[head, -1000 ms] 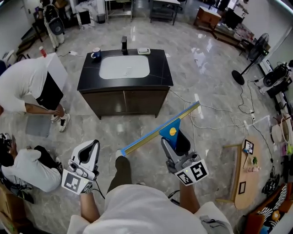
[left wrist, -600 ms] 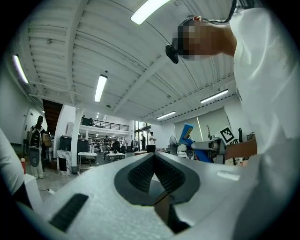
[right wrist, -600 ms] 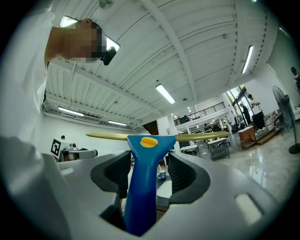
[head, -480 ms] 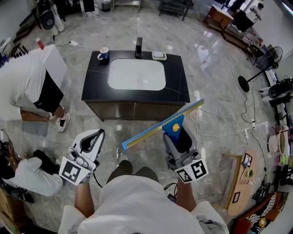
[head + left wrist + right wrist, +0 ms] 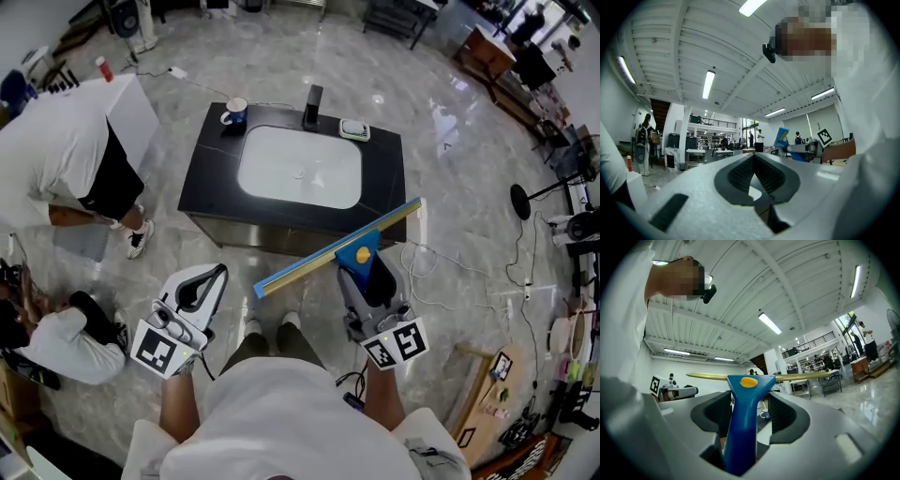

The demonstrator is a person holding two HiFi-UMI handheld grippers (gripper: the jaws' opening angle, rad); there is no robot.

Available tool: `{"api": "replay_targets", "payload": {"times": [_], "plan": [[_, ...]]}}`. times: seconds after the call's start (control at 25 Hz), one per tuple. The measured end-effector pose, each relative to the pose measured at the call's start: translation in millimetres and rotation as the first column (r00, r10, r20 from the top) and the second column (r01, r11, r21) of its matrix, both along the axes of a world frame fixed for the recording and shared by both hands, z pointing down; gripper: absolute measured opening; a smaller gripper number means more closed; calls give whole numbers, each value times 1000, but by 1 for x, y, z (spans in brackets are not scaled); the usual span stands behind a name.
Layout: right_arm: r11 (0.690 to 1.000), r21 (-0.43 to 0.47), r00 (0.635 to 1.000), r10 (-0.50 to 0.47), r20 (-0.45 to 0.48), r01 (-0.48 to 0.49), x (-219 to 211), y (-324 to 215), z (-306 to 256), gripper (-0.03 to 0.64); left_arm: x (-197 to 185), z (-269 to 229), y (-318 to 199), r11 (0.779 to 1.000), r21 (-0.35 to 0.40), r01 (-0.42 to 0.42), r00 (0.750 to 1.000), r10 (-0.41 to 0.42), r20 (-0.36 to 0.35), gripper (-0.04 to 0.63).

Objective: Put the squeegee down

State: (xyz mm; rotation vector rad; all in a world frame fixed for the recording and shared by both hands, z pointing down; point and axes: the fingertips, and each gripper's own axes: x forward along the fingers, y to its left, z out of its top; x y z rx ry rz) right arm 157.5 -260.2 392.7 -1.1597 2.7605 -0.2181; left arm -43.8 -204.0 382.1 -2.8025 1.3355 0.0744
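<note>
The squeegee (image 5: 357, 255) has a blue handle with a yellow dot and a long yellow-edged blade, held slantwise in the air just in front of the black vanity counter (image 5: 211, 161). My right gripper (image 5: 367, 277) is shut on the handle, and in the right gripper view the blue handle (image 5: 742, 427) rises between the dark pads with the blade (image 5: 799, 376) across the top. My left gripper (image 5: 208, 279) hangs at the lower left, away from the squeegee. Its pads (image 5: 740, 174) meet at the tips with nothing between them.
The counter holds a white sink basin (image 5: 300, 167), a dark faucet (image 5: 312, 105), a blue mug (image 5: 234, 113) and a small dish (image 5: 354, 129). One person bends over (image 5: 56, 150) at the left and another crouches (image 5: 56, 342) below. Cables (image 5: 450, 272) trail over the floor at the right.
The vanity has come nearer and lower in the head view as the person stepped toward it. The squeegee stays in the right gripper, and the left gripper has barely shifted.
</note>
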Motion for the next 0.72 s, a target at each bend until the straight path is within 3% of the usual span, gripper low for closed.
{"api": "replay_targets", "payload": {"times": [0.36, 0.72], "plan": [[988, -29, 981, -155, -119, 152, -45, -52, 33, 261, -21, 0, -13, 995, -14, 103, 994, -104, -35, -2], [940, -80, 905, -342, -251, 333, -149, -118, 92, 261, -75, 29, -3, 963, -80, 258, 963, -263, -60, -2]]}}
